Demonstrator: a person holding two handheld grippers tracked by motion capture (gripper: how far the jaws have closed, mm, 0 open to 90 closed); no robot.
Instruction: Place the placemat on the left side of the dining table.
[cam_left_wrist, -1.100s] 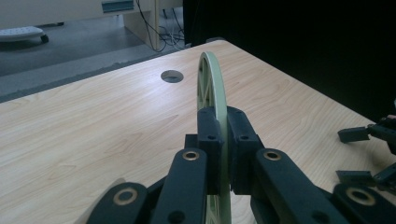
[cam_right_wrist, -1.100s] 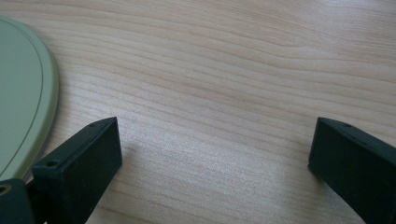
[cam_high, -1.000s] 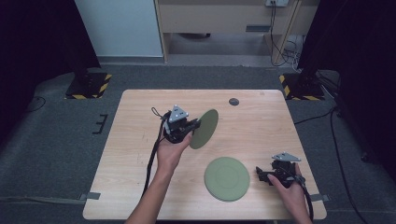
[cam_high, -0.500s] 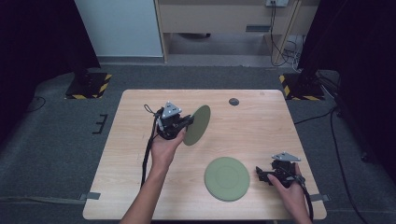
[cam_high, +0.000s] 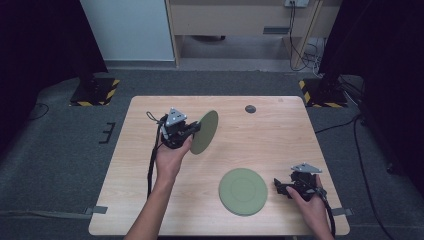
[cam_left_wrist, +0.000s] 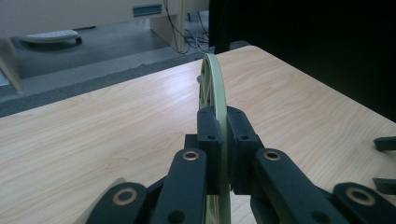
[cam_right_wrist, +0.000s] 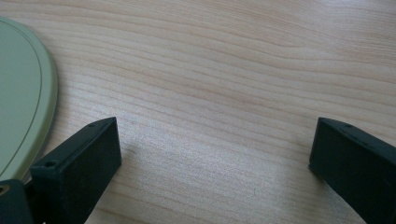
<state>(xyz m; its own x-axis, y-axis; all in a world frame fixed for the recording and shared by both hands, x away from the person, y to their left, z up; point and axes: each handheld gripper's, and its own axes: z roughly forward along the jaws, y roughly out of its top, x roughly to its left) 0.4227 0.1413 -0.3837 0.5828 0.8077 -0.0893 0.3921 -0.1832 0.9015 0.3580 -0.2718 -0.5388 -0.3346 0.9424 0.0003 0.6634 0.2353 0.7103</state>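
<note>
Two green plates are in play. Nearest, the right claw (cam_high: 278, 186) rests on the tabletop (cam_high: 280, 135) with jaws spread wide and nothing between them, just beside the flat plate (cam_high: 243, 191) lying near the front edge. Farther off, the left claw (cam_high: 194, 129) is clamped on the rim of the held plate (cam_high: 205, 131), which stands on edge above the tabletop. A small dark disc (cam_high: 250, 108) lies near the far edge.

Open tabletop: bare light wooden table (cam_high: 280, 132) between the plates.
Obstacles: flat round green plate (cam_high: 243, 191); small dark disc (cam_high: 250, 108) near far edge.
</note>
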